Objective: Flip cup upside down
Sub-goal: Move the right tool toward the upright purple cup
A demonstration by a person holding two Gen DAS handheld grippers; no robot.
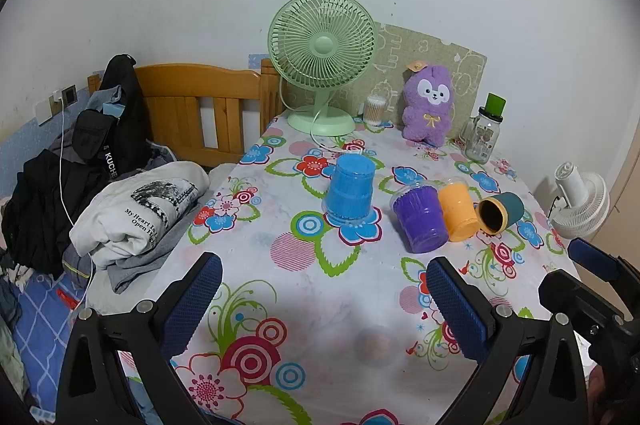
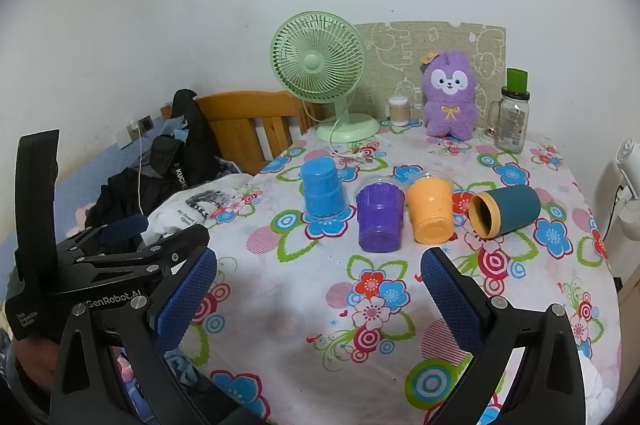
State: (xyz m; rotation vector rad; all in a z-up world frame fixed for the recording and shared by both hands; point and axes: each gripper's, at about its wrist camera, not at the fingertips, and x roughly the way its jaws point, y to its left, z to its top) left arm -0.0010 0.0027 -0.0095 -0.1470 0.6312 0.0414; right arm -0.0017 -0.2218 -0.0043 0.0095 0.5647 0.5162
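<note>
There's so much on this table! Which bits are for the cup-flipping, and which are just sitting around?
For the job:
- blue cup
- purple cup
- orange cup
- teal cup, lying on its side
- left gripper and right gripper, both open

Just lying about:
- green fan
- purple plush toy
- glass jar
- cotton swabs

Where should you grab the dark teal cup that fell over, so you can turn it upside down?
Grab the teal cup around its round middle, coming down from above with the right gripper, whose jaws are open. It lies on its side with its orange-rimmed mouth facing the camera, so the curved sides are free, though the orange cup sits close on the left.
</note>
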